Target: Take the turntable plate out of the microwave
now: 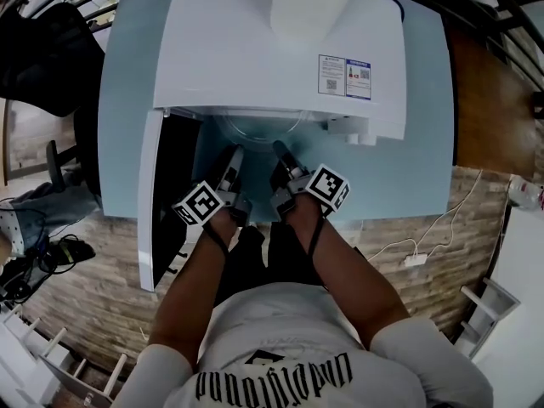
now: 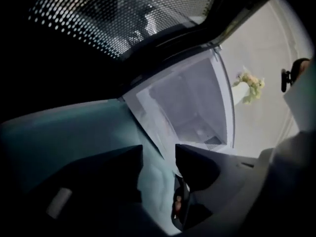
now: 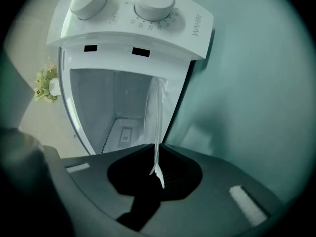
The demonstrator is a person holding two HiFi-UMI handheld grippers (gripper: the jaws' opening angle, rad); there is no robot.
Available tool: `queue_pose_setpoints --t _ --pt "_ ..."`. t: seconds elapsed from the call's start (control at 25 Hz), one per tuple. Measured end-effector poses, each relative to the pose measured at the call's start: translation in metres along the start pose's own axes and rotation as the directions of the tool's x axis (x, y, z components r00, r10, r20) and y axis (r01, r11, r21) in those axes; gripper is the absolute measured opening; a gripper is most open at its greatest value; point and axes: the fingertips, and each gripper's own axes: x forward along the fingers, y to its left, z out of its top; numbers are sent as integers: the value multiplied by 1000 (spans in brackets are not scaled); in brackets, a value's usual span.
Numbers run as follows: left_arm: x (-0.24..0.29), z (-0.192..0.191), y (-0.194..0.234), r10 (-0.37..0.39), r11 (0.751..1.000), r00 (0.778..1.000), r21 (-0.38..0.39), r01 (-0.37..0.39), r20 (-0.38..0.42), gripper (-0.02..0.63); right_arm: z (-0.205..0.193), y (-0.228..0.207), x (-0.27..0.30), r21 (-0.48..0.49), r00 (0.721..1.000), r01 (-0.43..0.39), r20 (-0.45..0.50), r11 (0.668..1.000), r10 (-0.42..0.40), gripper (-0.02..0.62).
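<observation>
**A:** Turntable plate (image 1: 255, 130) status: part-way out of the microwave (image 1: 255, 49). Its near rim is past the microwave's front edge and the rest is under its roof.

**B:** Walk me across from the left.

**A:** Door (image 1: 151, 202) is swung open at the microwave's left. Left gripper (image 2: 159, 154) is released, with its jaws wide apart just in front of the microwave's opening and the pads pressing on nothing. Can't tell if the glass rim sits in that gap.

**B:** So what carries the plate?

**A:** Right gripper (image 3: 158, 149) only. It's clenched on the near rim, and the glass runs edge-on from its jaws back into the microwave.

**B:** Failure modes?

**A:** My read:
- **Slip or sag:** it's a single thin pinch on smooth glass, right at the rim, with most of the plate hanging beyond it. The plate could pivot in the pads and sag, or slide out.
- **Snag:** if the far edge drags inside the microwave, a quick pull could catch it and twist it out of the grip.
- **Clipping the frame:** a tilted plate could hit the frame of the microwave's opening.

**B:** Where would it drop?

**A:** Onto the table (image 1: 425, 143) in front of the microwave, or over the edge to the floor (image 1: 102, 296). It's glass, so it likely chips or shatters either way.

**B:** Is the door a risk?

**A:** Left gripper is close to the door's inner face, so a wide swing could knock it.

**B:** Fix?

**A:** Get the left jaws on the rim on the door side of the microwave first. Then keep the plate level and pull slowly.
</observation>
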Motion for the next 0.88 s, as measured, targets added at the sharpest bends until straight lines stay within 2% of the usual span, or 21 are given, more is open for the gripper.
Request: queue_pose_setpoints --t 0.24,0.4,0.56,0.76,0.84,0.88 --pt "14 2 14 5 993 999 -120 0 39 238 -6 -4 -16 2 1000 9 -28 1000 -9 29" --pt "27 3 16 -35 984 998 -175 43 44 239 -11 -7 -26 -5 998 30 -58 1000 -31 29" --pt "38 7 12 -72 987 997 -141 76 33 238 -15 -7 -35 -8 996 18 -89 1000 -19 29" --pt "51 7 -4 -135 973 990 -183 140 42 235 -17 -6 -40 -11 994 19 -112 1000 -20 29" --pt "52 7 -8 -141 973 989 -181 146 41 146 -17 -4 -40 -15 993 18 -115 1000 -20 29" --pt "52 7 -8 -135 974 990 -178 140 40 125 -17 -4 -40 -17 993 18 -115 1000 -20 29"
